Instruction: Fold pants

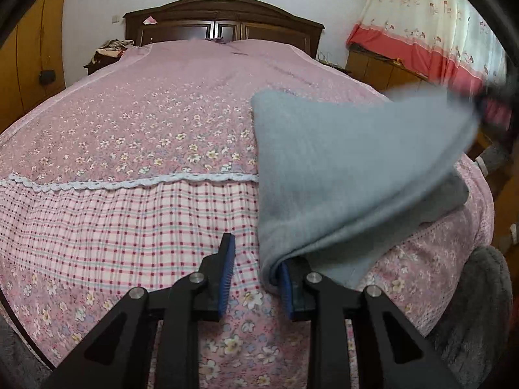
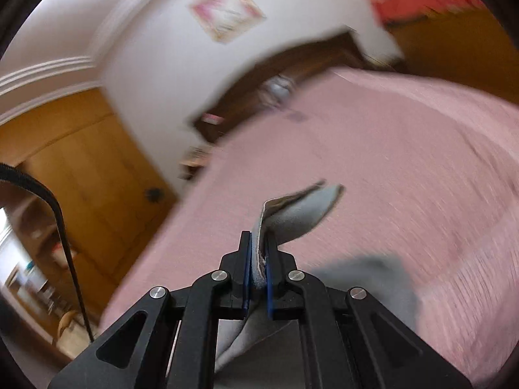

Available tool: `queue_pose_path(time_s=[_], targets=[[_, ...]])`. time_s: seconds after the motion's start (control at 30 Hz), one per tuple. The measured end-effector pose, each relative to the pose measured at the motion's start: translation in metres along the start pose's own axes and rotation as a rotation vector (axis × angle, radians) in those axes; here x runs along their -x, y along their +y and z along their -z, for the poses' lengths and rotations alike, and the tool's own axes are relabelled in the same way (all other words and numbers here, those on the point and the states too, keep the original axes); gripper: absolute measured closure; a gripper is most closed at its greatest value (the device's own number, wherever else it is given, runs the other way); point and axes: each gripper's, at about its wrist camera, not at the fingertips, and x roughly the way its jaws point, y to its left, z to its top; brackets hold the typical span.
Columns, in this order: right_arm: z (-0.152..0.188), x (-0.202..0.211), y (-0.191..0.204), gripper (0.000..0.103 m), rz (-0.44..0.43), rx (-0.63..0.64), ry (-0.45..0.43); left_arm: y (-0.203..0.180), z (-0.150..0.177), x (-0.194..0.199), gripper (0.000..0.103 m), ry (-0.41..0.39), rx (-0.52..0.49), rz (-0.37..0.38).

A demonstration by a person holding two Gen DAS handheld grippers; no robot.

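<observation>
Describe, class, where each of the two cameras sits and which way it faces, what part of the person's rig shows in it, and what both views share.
Left wrist: sits on the left gripper, looking along the pink bedspread towards the headboard; its open fingers show, the grey pants draped over one.
Right wrist: sits on the right gripper, tilted and blurred, facing bed, wall and wardrobe; its fingers pinch the pants.
Shared: pants, bedspread, headboard.
</observation>
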Motion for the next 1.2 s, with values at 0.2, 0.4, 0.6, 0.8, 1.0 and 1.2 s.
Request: queue_pose_path(time_s=[0.2, 0.4, 0.6, 0.8, 1.0, 1.2], targets=[[0.06, -0.041, -0.108, 0.097, -0.021, -0.272, 0.154, 0.037, 0.004, 0.003, 0.075, 0.009, 0.132, 0.085], [0.062, -0.025, -0.095, 0.096, 0.015, -0.173, 0.105, 0.055, 0.009, 0.011, 0.07, 0.004, 0.123, 0.124], [0.055, 0.022, -0.063, 0.054, 0.166, 0.054, -0.126, 0.048, 0.004, 0.029, 0.069, 0.005, 0.086, 0.26], [0.053, -0.016, -0.037, 0.07, 0.216, 0.176, 0.004, 0.036, 0.002, 0.068, 0.068, -0.148, 0.068, 0.322], [0.056, -0.018, -0.027, 0.096, 0.265, 0.242, -0.014, 0.04, 0.002, 0.075, 0.068, -0.144, 0.116, 0.282], [0.042, 0.018, -0.022, 0.097, 0.167, 0.151, -0.069, 0.04, -0.016, 0.075, 0.068, -0.183, 0.084, 0.231]])
